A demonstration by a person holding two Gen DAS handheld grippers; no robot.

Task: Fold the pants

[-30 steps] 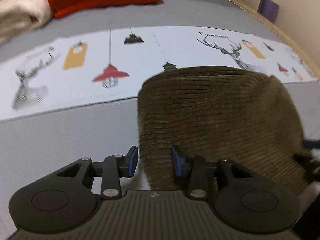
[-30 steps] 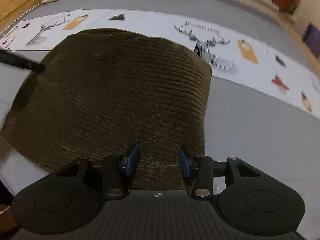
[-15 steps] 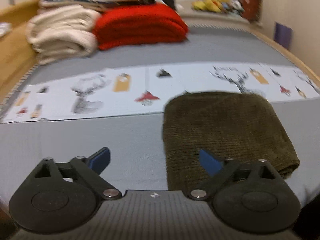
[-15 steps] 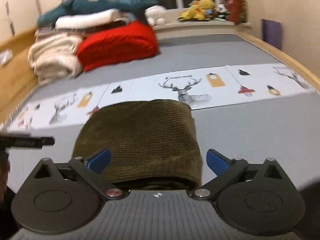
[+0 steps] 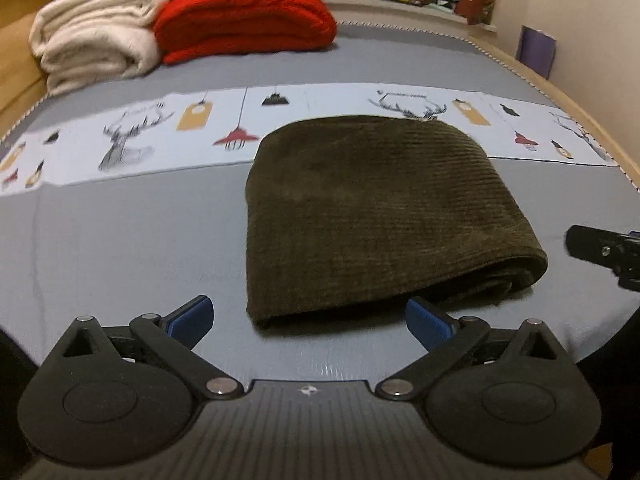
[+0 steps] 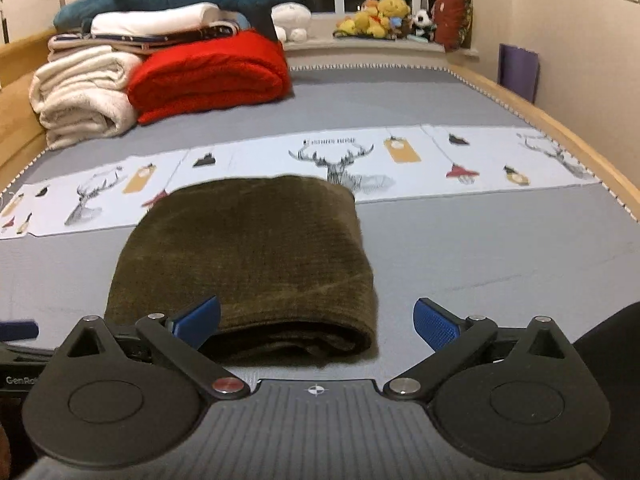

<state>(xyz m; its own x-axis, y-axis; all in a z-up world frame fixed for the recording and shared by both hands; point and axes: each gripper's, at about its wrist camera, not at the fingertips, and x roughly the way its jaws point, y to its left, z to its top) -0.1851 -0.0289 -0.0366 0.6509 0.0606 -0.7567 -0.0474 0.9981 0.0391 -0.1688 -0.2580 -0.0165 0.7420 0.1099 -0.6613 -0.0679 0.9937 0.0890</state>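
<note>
Folded olive-brown corduroy pants (image 5: 376, 216): a compact bundle lying flat on the grey bed cover (image 5: 120, 248), far edge overlapping the white printed deer-pattern strip (image 5: 132, 148). Left gripper (image 5: 308, 318) and right gripper (image 6: 316, 320): jaws just opened wide, nothing between them, clear of the bundle.

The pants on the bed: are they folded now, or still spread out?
Folded. The pants lie as a compact rectangle on the bed, with stacked layers showing at the near edge. Neither gripper holds them.
</note>
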